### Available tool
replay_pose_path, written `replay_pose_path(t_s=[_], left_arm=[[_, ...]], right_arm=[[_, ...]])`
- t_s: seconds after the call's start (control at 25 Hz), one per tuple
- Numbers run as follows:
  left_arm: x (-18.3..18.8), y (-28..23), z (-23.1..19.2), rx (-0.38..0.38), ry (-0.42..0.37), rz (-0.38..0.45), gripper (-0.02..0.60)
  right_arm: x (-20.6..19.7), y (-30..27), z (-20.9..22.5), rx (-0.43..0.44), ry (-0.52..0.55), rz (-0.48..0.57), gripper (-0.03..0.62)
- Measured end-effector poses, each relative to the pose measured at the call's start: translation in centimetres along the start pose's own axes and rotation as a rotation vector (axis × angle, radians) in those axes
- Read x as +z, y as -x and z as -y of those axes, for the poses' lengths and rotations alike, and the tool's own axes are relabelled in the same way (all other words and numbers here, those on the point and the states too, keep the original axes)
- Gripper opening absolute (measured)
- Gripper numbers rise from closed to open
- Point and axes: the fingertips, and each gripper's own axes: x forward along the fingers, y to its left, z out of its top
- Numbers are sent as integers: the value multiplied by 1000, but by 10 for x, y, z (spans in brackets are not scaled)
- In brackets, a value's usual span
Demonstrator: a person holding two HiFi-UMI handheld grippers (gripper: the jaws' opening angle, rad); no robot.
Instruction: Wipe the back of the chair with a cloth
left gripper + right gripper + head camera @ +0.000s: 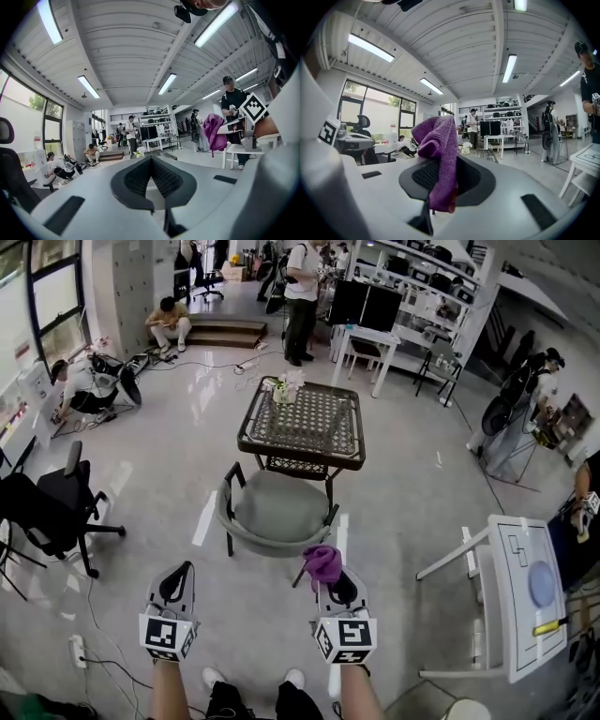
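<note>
The grey-green chair stands in front of me, its curved back rim on my side. My right gripper hovers just right of and above that rim, shut on a purple cloth that bunches over its tips. In the right gripper view the cloth drapes over the jaws of the right gripper. My left gripper hangs left of the chair, clear of it. Its jaws meet with nothing between them in the left gripper view, where the cloth shows off to the right.
A wicker table with flowers stands just beyond the chair. A black office chair is at the left, a white table at the right. A power strip and cables lie on the floor near my left foot. Several people are at the back.
</note>
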Motion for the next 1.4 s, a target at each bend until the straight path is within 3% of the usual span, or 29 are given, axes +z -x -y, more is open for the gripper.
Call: replay_pose_path(t_s=[0.16, 0.36, 0.48, 1.4], left_arm=[[15, 11, 1, 14, -7, -1, 9], [27, 20, 4, 27, -19, -11, 9], [43, 24, 5, 32, -22, 11, 9], [105, 28, -13, 77, 18, 53, 9]], right_arm=[[15, 10, -12, 39, 57, -13, 92], [31, 17, -15, 85, 28, -11, 92], [38, 22, -16, 83, 69, -2, 92], [61, 38, 18, 13, -7, 30, 89]])
